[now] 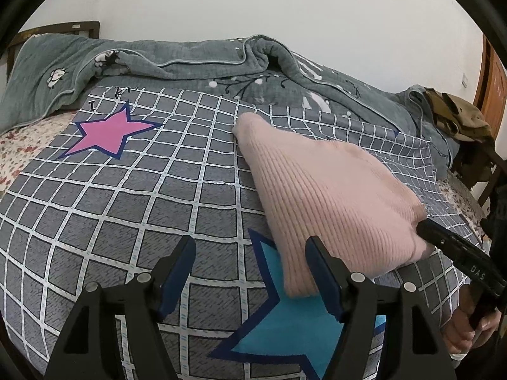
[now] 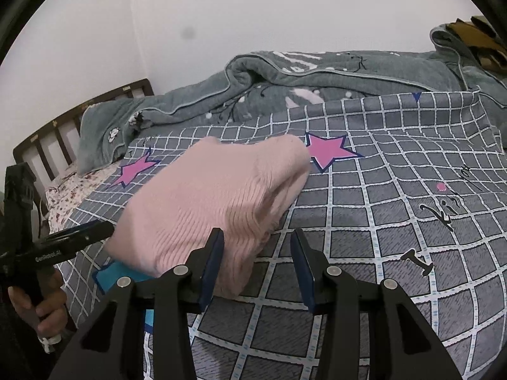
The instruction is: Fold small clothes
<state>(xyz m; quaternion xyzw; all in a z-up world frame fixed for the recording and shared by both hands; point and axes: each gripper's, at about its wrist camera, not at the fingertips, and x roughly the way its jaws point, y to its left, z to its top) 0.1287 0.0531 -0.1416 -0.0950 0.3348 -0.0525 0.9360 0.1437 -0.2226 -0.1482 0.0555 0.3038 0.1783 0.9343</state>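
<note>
A folded pink ribbed knit garment (image 1: 329, 196) lies on the grey checked sheet (image 1: 152, 209); it also shows in the right wrist view (image 2: 215, 202). My left gripper (image 1: 252, 253) is open and empty, its right finger beside the garment's near left corner. My right gripper (image 2: 256, 247) is open and empty, its left finger against the garment's near edge. The right gripper's tip (image 1: 426, 226) touches the garment's right corner in the left wrist view. The left gripper (image 2: 104, 229) shows at the garment's left edge in the right wrist view.
A grey-green quilt (image 1: 196, 63) is bunched along the far side by the wall. A wooden headboard (image 2: 73, 117) stands at the left. Brown clothing (image 1: 456, 114) lies on a chair at the right. Pink stars (image 1: 111, 133) and a blue star (image 1: 285, 326) are printed on the sheet.
</note>
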